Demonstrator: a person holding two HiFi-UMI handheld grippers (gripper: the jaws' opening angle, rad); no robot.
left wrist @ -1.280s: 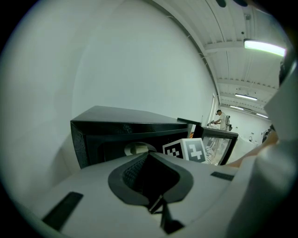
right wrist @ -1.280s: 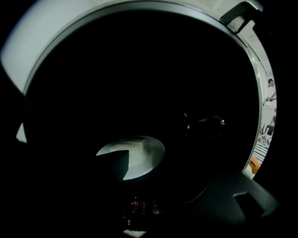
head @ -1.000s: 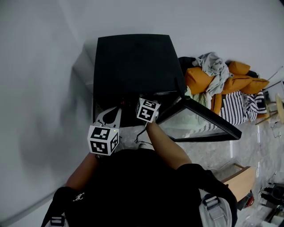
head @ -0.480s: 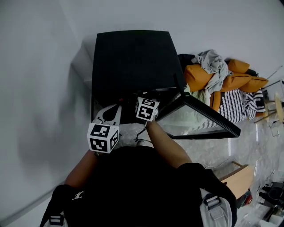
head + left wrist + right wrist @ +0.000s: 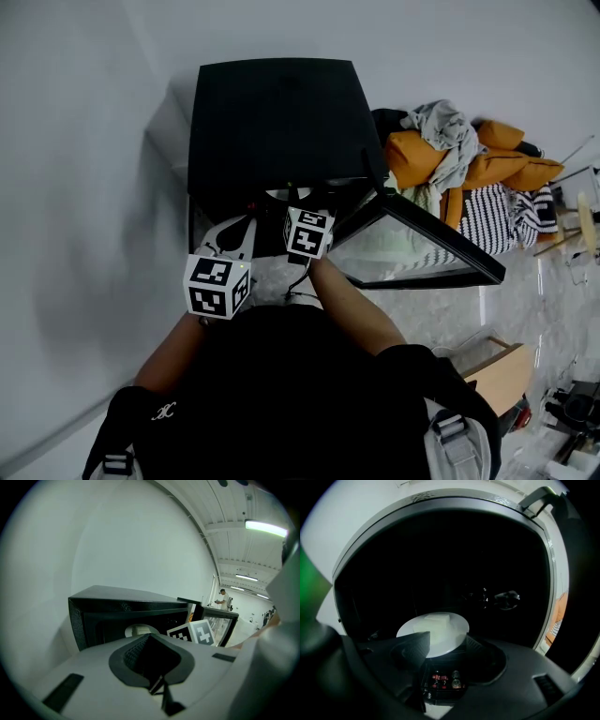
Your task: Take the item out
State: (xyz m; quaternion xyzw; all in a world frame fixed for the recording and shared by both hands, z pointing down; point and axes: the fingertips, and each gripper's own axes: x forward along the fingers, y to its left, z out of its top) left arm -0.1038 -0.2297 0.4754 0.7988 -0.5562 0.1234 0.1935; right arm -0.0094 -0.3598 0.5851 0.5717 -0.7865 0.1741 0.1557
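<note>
**White table (image 5: 167, 141) by the wall, 1 black microwave (image 5: 277, 122) on it**
The microwave covers nearly all of the table; only a strip shows along the table's left edge. Its door (image 5: 412, 248) hangs open past the right edge, where 1 heap of clothes (image 5: 469, 169) lies on the grey floor (image 5: 525, 309).

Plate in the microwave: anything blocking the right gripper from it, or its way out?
Nothing visible. The door is swung open, the right gripper has its jaws apart right at the plate's near rim, and the left gripper sits outside, off to the side.
</note>
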